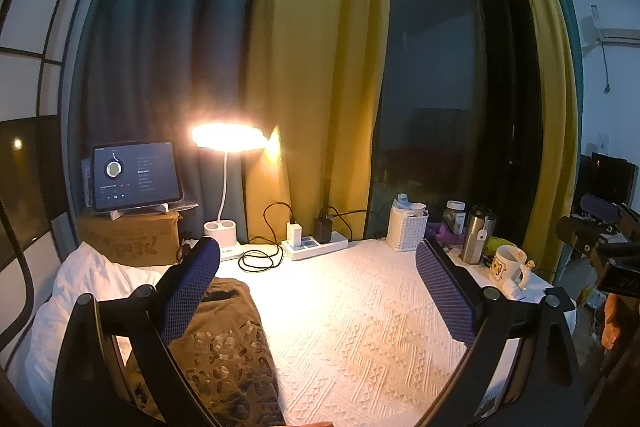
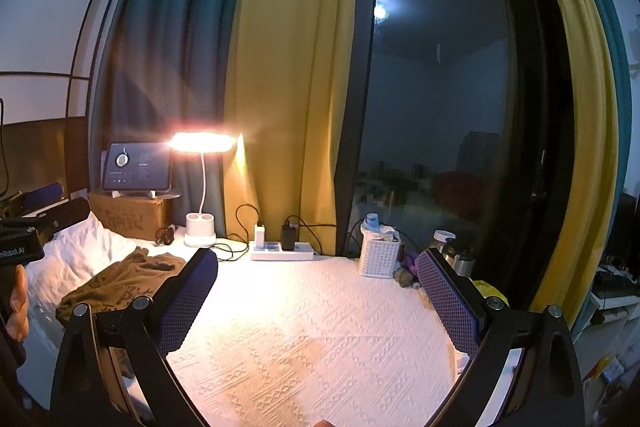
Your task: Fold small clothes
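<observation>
Item: brown garment [image 1: 224, 343] lying rumpled at the bench's [image 1: 360, 327] left edge against white bedding [image 1: 80, 291], both claws, left claw [image 1: 318, 267] and right claw [image 2: 318, 277], hovering spread and empty; risk: cloth dragging into the charger cable [image 1: 260, 255] or lamp [image 1: 224, 183].

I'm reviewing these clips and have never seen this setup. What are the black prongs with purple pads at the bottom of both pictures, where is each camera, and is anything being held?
The prongs are two-finger grippers, one in each of a person's hands, each with a fisheye camera looking along its fingers. One picture is from the left gripper, the other from the right gripper. Both are open and hold nothing. On the white cloth lies a crumpled brown garment, left of centre. Behind stand a lit lamp, tablet, power strip, white basket and mug.
</observation>
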`<control>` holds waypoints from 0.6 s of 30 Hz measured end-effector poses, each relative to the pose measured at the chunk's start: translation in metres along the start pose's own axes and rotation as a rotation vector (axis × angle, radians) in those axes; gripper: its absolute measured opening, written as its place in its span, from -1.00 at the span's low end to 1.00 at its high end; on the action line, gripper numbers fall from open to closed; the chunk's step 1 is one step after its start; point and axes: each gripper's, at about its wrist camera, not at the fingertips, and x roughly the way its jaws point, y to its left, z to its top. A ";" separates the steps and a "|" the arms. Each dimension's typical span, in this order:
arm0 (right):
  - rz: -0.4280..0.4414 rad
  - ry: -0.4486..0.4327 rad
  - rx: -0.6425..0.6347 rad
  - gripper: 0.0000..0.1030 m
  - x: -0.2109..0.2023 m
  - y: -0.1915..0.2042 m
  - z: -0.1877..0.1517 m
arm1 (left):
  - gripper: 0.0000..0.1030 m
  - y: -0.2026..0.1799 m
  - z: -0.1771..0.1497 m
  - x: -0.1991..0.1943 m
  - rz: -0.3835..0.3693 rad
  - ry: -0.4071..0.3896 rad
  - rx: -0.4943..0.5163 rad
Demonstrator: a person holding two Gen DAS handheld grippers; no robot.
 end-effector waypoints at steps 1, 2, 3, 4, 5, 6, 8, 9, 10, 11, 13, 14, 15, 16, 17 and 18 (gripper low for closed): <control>0.000 0.002 0.000 0.96 0.000 0.000 -0.001 | 0.90 0.000 -0.001 0.001 0.000 0.002 0.000; -0.001 0.004 0.000 0.96 0.001 0.000 -0.001 | 0.90 0.000 -0.001 0.002 -0.001 0.005 0.000; -0.001 0.004 -0.001 0.96 0.001 0.000 -0.002 | 0.90 0.000 -0.001 0.002 -0.002 0.006 0.000; -0.002 0.004 0.000 0.96 0.002 0.000 -0.002 | 0.90 0.000 -0.001 0.003 -0.002 0.008 0.000; -0.002 0.004 0.001 0.96 0.002 0.000 -0.003 | 0.90 0.000 -0.001 0.003 -0.003 0.009 0.001; -0.002 0.004 0.001 0.96 0.002 0.000 -0.003 | 0.90 0.000 -0.002 0.003 -0.003 0.010 0.001; -0.002 0.005 0.000 0.96 0.002 0.000 -0.003 | 0.90 0.000 -0.002 0.003 -0.004 0.008 0.001; -0.001 0.005 0.001 0.96 0.002 0.000 -0.003 | 0.90 0.000 -0.002 0.003 -0.003 0.007 0.000; 0.000 0.005 0.001 0.96 0.002 0.000 -0.003 | 0.90 0.000 -0.001 0.003 -0.001 0.007 -0.001; 0.000 0.005 0.001 0.96 0.002 0.000 -0.004 | 0.90 0.000 -0.001 0.003 -0.002 0.006 -0.003; 0.000 0.006 0.001 0.96 0.002 0.000 -0.004 | 0.90 0.000 -0.001 0.003 -0.002 0.008 -0.001; -0.001 0.006 0.002 0.96 0.002 0.000 -0.004 | 0.90 0.001 -0.001 0.003 -0.002 0.008 -0.001; -0.001 0.008 0.003 0.96 0.002 0.000 -0.004 | 0.90 0.001 -0.001 0.003 -0.003 0.007 -0.001; -0.001 0.009 0.003 0.96 0.002 0.000 -0.005 | 0.90 0.001 -0.001 0.003 -0.003 0.008 -0.001; -0.002 0.008 0.003 0.96 0.002 0.000 -0.005 | 0.90 0.001 -0.001 0.003 -0.002 0.009 0.000; -0.001 0.008 0.004 0.96 0.002 0.000 -0.004 | 0.90 0.001 -0.001 0.003 -0.002 0.009 0.001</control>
